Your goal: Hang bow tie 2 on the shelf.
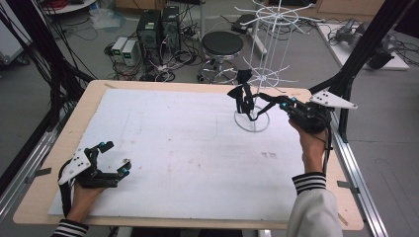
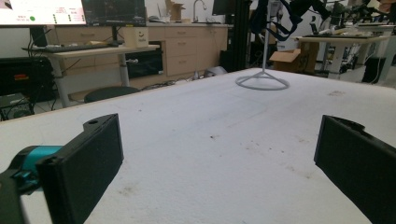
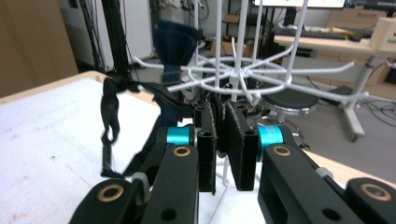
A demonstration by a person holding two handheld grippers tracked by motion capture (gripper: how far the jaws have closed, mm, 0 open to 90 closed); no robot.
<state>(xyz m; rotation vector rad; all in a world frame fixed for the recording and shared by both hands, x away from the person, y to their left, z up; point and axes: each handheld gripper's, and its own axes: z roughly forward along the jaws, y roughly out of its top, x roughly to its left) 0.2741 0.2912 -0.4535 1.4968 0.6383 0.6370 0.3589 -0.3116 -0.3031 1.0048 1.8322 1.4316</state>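
High view: the right gripper (image 1: 257, 98) reaches in from the table's right edge toward the white wire rack (image 1: 262, 74), which stands near the far right corner on a ring base. Its jaws are pinched on a dark strap (image 1: 243, 98) that hangs from the rack's lower arms and drapes beside the pole. In the right gripper view the two pads sit nearly together with a fold of the dark strap (image 3: 220, 126) between them, the rack's radiating white hooks (image 3: 243, 70) just above and crowding the approach. The left gripper (image 1: 112, 159) rests near the near left corner of the white table sheet (image 1: 173, 148), jaws spread wide with nothing between them, well apart from the rack. Beyond the far edge stand a black stool (image 1: 222, 44) and computer towers (image 1: 158, 27).
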